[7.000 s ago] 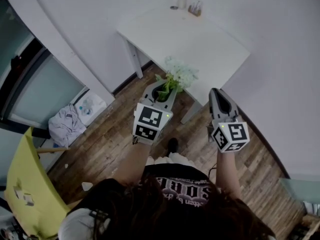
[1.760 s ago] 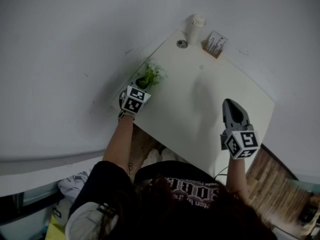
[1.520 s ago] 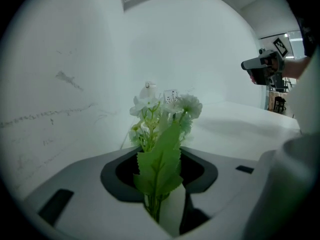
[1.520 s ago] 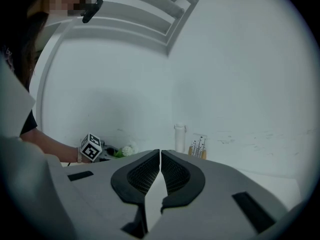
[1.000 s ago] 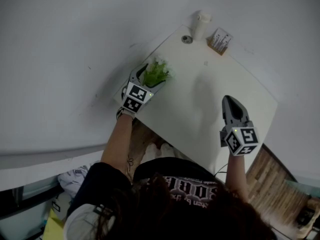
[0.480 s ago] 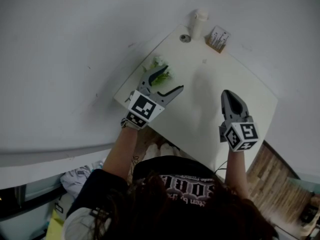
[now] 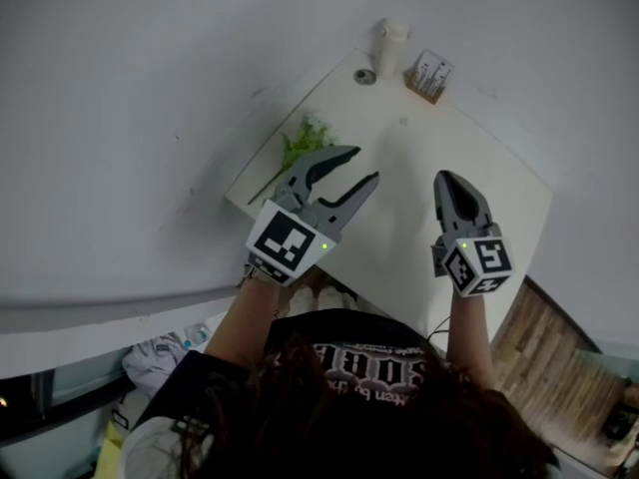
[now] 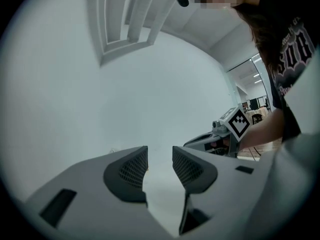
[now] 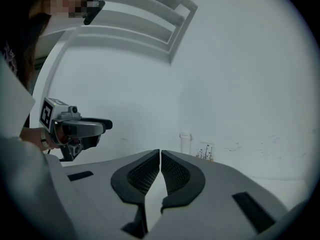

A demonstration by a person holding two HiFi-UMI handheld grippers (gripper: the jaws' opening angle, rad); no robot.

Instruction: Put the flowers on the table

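The flowers [image 7: 305, 140], a small bunch with green leaves and pale blooms, lie on the white table [image 7: 479, 198] close to its left edge. My left gripper [image 7: 365, 165] hangs above the table, to the right of the bunch and apart from it. Its jaws have just been closing, but a gap remains and nothing is between them, as the left gripper view [image 8: 160, 164] shows. My right gripper [image 7: 446, 178] is shut and empty over the table's right half; its pads meet in the right gripper view [image 9: 160, 156].
At the table's far corner stand a white cup [image 7: 391, 40], a small round lid [image 7: 365, 76] and a little holder with cards [image 7: 429, 73]. White walls border the table at the left and back. Wooden floor [image 7: 539, 367] shows at lower right.
The left gripper has let go of the flowers, risen and drawn back toward the person, its jaws narrower than half a second ago. The bunch stays on the table. The right gripper has barely moved.
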